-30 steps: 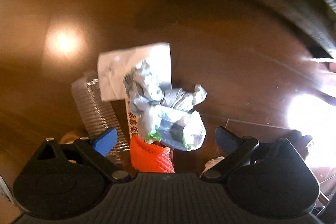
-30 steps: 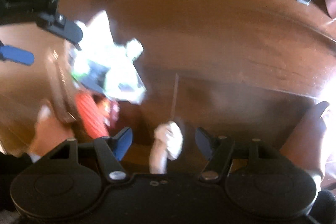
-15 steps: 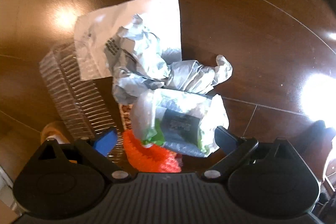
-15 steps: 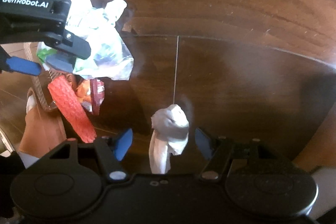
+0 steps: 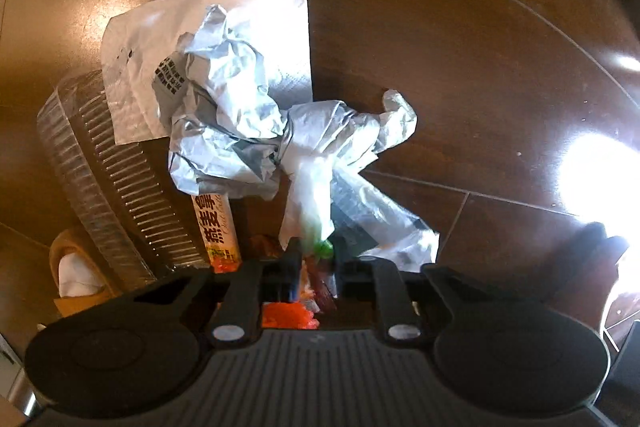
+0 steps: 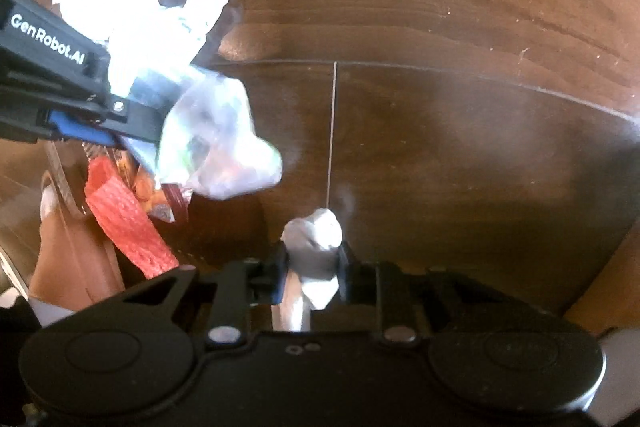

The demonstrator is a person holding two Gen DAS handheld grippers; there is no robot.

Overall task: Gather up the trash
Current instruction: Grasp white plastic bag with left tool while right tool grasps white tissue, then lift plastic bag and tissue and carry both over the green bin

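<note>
A heap of trash lies on a dark wooden table (image 5: 440, 27). My left gripper (image 5: 316, 259) is shut on a clear plastic bag (image 5: 360, 211) with green and dark contents, at the near edge of the heap. Behind it lie crumpled grey paper (image 5: 228, 123), a flat white napkin (image 5: 224, 27) and a twisted white wrapper (image 5: 360, 127). My right gripper (image 6: 312, 259) is shut on a small crumpled white tissue (image 6: 316, 239). In the right wrist view the left gripper (image 6: 132, 123) shows at the left holding the bag (image 6: 220, 147).
A ribbed clear plastic lid (image 5: 104, 179) lies left of the heap. An oat snack wrapper (image 5: 218, 231), red mesh (image 6: 128, 223) and red snack packets (image 6: 168, 199) lie near it. Sun glare (image 5: 596, 179) marks the table at right. A table seam (image 6: 332, 131) runs ahead.
Both grippers were open and have shut: the left on the clear plastic bag, the right on the white tissue. Both moved closer to the table.
</note>
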